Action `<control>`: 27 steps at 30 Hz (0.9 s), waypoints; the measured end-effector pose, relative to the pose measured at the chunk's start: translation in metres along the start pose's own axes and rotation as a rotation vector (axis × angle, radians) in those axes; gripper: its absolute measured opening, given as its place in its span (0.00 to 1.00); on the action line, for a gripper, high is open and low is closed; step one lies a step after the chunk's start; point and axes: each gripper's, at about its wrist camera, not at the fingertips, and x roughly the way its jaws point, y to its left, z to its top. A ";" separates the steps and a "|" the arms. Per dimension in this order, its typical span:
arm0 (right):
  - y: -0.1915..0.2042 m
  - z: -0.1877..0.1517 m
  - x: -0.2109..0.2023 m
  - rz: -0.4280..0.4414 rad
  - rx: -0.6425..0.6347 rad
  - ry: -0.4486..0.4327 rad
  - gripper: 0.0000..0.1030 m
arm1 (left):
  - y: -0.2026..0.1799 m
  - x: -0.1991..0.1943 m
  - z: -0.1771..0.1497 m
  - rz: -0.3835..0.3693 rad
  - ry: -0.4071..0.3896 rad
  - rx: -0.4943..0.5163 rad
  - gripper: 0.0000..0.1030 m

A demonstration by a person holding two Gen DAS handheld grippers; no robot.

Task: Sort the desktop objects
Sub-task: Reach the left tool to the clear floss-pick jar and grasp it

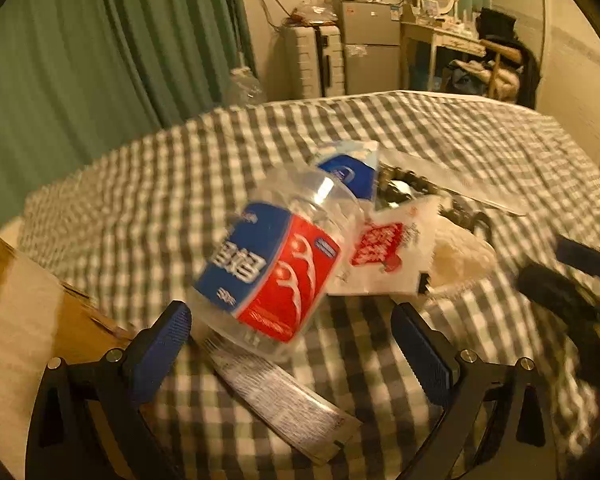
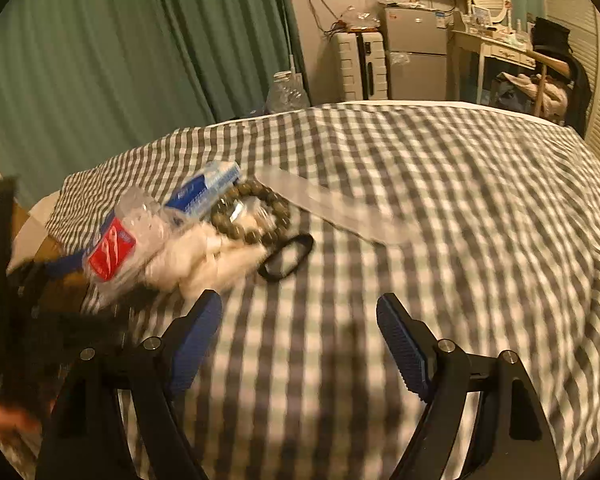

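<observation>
A crushed clear plastic bottle (image 1: 276, 264) with a blue and red label lies on the checked cloth (image 1: 480, 140), just ahead of my open left gripper (image 1: 292, 336); it also shows in the right wrist view (image 2: 116, 248). Beyond it lie a blue and white packet (image 1: 352, 172), a brown bead bracelet (image 2: 256, 212), a red and white sachet (image 1: 384, 252), crumpled white tissue (image 2: 208, 260) and a black ring (image 2: 288, 258). A silver sachet (image 1: 284, 396) lies between the left fingers. My right gripper (image 2: 300, 340) is open and empty over bare cloth.
A cardboard box (image 1: 24, 304) stands at the left edge. A long clear plastic sleeve (image 2: 332, 208) lies across the cloth. My right gripper shows dark at the right of the left wrist view (image 1: 572, 292). Green curtains, a suitcase and a fridge stand behind.
</observation>
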 end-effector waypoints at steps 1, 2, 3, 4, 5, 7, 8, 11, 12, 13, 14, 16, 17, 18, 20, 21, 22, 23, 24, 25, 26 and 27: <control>0.001 0.004 0.006 0.002 0.004 0.008 0.77 | 0.003 0.001 -0.001 -0.018 0.006 -0.013 1.00; 0.003 0.009 0.014 0.000 0.007 0.015 0.76 | 0.005 0.002 -0.003 -0.034 0.010 -0.019 1.00; 0.006 0.013 0.025 0.003 0.001 0.044 0.71 | 0.006 0.003 -0.003 -0.040 0.011 -0.018 1.00; 0.006 0.015 0.031 0.002 -0.005 0.065 0.60 | 0.008 0.003 -0.004 -0.045 0.010 -0.014 1.00; 0.007 0.017 0.037 -0.004 -0.007 0.084 0.56 | 0.010 0.003 -0.004 -0.062 0.011 -0.008 1.00; 0.008 0.015 0.043 -0.011 -0.023 0.105 0.47 | 0.014 0.002 -0.004 -0.081 0.007 -0.010 1.00; 0.008 0.013 0.043 -0.029 -0.042 0.104 0.43 | 0.017 0.002 -0.004 -0.086 0.004 -0.015 1.00; 0.006 0.001 0.027 -0.021 -0.071 0.089 0.16 | 0.030 -0.004 -0.009 -0.110 -0.006 -0.032 1.00; 0.003 -0.003 0.020 -0.023 -0.070 0.080 0.08 | 0.031 -0.005 -0.009 -0.115 -0.011 -0.038 1.00; 0.000 -0.009 0.013 -0.025 -0.071 0.069 0.07 | 0.032 -0.006 -0.009 -0.117 -0.011 -0.044 1.00; -0.006 -0.017 0.002 -0.021 -0.068 0.054 0.07 | 0.035 -0.007 -0.009 -0.118 -0.014 -0.050 1.00; -0.016 -0.028 -0.010 -0.014 -0.053 0.055 0.07 | 0.041 -0.009 -0.010 -0.126 -0.026 -0.066 1.00; -0.021 -0.031 -0.017 -0.020 -0.048 0.058 0.07 | 0.041 -0.012 -0.010 -0.124 -0.039 -0.072 1.00; -0.025 -0.033 -0.021 -0.019 -0.040 0.060 0.07 | 0.043 -0.013 -0.009 -0.117 -0.048 -0.070 1.00; -0.031 -0.034 -0.030 -0.014 -0.013 0.042 0.07 | 0.046 -0.015 -0.007 -0.102 -0.051 -0.067 0.98; -0.035 -0.034 -0.036 0.007 0.003 0.036 0.07 | 0.048 -0.015 -0.005 -0.112 -0.050 -0.074 0.93; -0.037 -0.036 -0.041 0.019 0.015 0.029 0.07 | 0.050 -0.014 -0.003 -0.120 -0.048 -0.087 0.91; -0.037 -0.037 -0.044 0.019 0.016 0.024 0.07 | 0.052 -0.014 0.000 -0.122 -0.049 -0.096 0.84; -0.038 -0.035 -0.044 0.018 0.010 0.026 0.07 | 0.054 -0.013 0.001 -0.126 -0.047 -0.107 0.67; -0.037 -0.037 -0.045 0.009 -0.001 0.029 0.07 | 0.058 -0.012 0.002 -0.135 -0.038 -0.116 0.67; -0.034 -0.039 -0.045 -0.003 -0.011 0.031 0.07 | 0.060 -0.014 0.000 -0.146 -0.033 -0.124 0.66; -0.032 -0.041 -0.045 -0.010 -0.022 0.039 0.07 | 0.060 -0.018 -0.001 -0.154 -0.026 -0.117 0.66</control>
